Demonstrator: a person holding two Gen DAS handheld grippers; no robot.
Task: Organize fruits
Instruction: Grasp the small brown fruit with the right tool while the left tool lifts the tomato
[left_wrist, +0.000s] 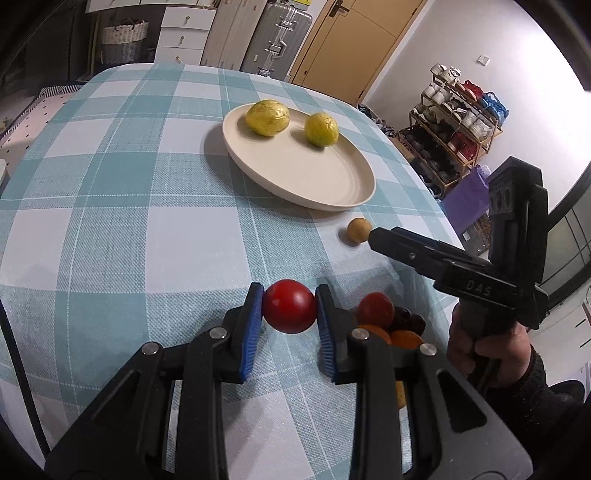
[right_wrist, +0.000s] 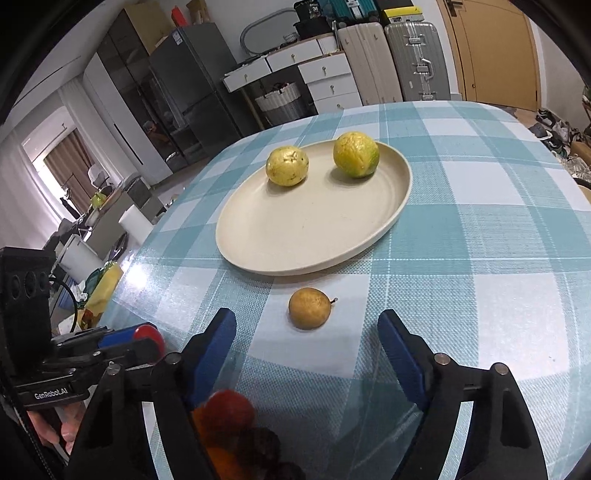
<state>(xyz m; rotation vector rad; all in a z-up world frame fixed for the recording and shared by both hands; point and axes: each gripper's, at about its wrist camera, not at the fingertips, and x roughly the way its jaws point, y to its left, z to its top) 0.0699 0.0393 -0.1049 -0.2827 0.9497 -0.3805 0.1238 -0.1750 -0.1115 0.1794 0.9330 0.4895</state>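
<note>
We have the left hand-held gripper (left_wrist: 289, 312) clenched on a red tomato (left_wrist: 289, 311), the blue pads (left_wrist: 252, 328) pressing its two sides at the widest part, which keeps the round, smooth fruit from rolling out. Whether the tomato is lifted off the checked tabletop (left_wrist: 129, 229) or just resting on it, we cannot tell from the left wrist view.

Just to the right of that gripper sits the pile of remaining fruits (left_wrist: 391, 321): another red one, dark cherry-like ones and orange pieces, bunched together near the tabletop edge. We judge this to be the stock we are sorting from.

Ahead of both grippers lies the cream plate (right_wrist: 258, 258), holding two yellow-green fruits (right_wrist: 287, 165) at its far side, apart from each other. The near part of the plate is bare, so there is room for the tomato.

Our right hand-held gripper (right_wrist: 306, 339) is released, its jaws spread wide, with a small brown fruit (right_wrist: 309, 308) lying just ahead between the fingertips and close to the plate's near rim. The wide spread seems meant to straddle this fruit before closing. It has a short stem and could roll if nudged by one finger first.
</note>
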